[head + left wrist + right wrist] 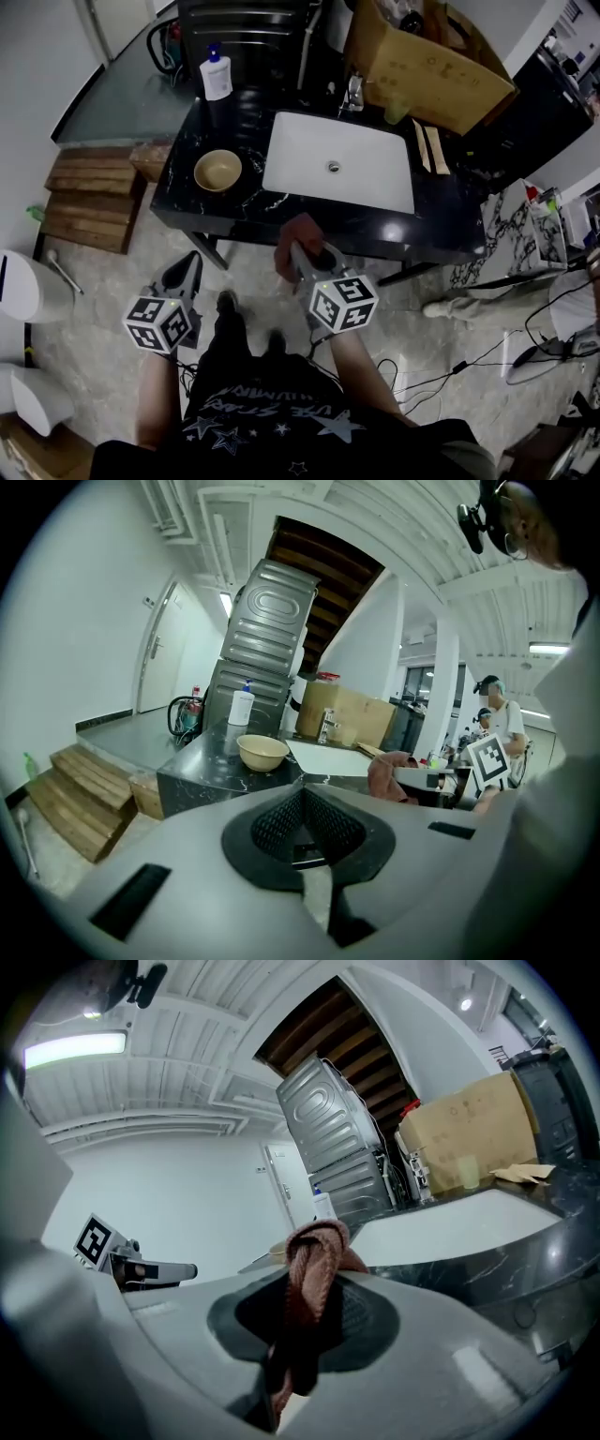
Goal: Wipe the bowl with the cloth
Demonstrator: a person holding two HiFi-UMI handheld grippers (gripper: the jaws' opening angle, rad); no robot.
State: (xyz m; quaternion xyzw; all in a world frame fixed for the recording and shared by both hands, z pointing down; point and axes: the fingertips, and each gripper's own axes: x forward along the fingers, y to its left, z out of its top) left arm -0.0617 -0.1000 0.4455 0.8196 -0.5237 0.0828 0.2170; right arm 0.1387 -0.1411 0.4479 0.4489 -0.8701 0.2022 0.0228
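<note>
Right tool has its jaws closed on a reddish-brown cloth, which bunches up in a folded loop above the tips and hangs down between them. Left tool has its jaws pressed together with nothing between them. The person holds both tools over the floor, just short of the front edge of the black marbled tabletop, the left one lower in the head view. A tan bowl stands upright on the left part of the tabletop, just beside the white sink and well apart from both tools. A white bottle stands behind the bowl, and a cardboard box sits beyond the sink.
</note>
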